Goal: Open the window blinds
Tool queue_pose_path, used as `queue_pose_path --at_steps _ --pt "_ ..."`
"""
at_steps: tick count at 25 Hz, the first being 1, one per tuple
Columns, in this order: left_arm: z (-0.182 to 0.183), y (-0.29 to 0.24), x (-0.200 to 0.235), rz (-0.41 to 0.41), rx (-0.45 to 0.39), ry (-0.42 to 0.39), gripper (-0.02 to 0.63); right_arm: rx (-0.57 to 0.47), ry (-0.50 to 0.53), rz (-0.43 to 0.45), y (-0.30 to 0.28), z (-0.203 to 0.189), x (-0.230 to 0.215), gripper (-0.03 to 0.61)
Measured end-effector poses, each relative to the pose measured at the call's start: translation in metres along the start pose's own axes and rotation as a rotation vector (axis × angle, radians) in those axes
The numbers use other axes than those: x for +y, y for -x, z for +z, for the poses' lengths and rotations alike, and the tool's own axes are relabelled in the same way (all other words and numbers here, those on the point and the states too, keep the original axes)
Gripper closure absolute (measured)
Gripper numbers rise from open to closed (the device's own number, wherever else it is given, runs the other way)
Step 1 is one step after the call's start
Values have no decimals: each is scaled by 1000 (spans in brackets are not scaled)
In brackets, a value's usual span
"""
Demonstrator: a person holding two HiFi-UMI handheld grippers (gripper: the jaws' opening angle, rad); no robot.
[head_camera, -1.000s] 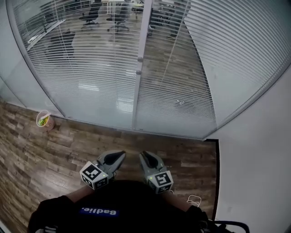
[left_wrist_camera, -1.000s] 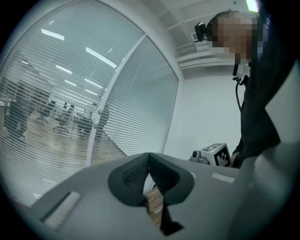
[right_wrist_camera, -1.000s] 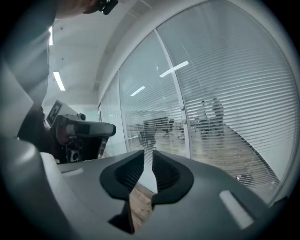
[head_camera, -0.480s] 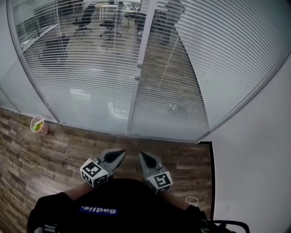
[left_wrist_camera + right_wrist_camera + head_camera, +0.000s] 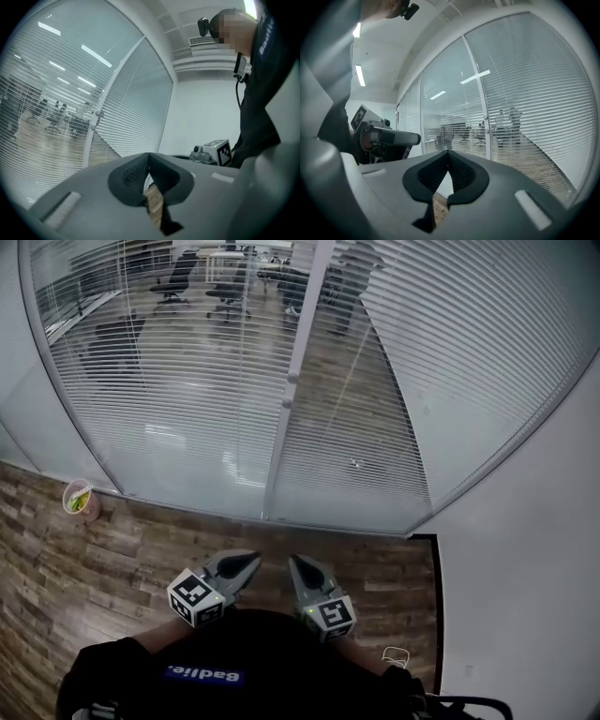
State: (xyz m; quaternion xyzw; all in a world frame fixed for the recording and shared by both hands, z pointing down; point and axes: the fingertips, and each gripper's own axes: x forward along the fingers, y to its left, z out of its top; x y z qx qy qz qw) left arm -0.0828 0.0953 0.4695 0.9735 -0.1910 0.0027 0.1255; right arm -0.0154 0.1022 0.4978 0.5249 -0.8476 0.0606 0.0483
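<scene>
Down at 6 o'clock, your left gripper [image 5: 251, 561] and right gripper [image 5: 293, 562] are both clenched with nothing between the jaws, tips toward 12 o'clock. Window blinds [image 5: 178, 381] hang at 12 o'clock, well apart from both; slats [image 5: 459, 343] run level, 9 to 3.

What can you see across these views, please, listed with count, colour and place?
window blinds: two panels, white, lowered across the glass wall ahead
post: one, white, upright between the panels
knobs: two, pale, one above the other on the post
office chairs: several, dark, beyond the glass
cup: one, pale, something green and yellow inside, on the floor at left by the glass
cable: one, white loop, on the floor at lower right
floor: brown wood pattern
wall: white, at right
left gripper: grey, jaws shut, empty, low centre
right gripper: grey, jaws shut, empty, beside it
</scene>
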Motion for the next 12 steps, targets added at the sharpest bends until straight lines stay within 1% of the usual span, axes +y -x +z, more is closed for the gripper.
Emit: queue_pose_path --at_steps 5,12 --pt "-3 2 0 3 4 5 614 20 -8 7 0 -2 5 575" --pt "-5 3 -4 0 9 1 614 3 -10 4 2 -9 3 575"
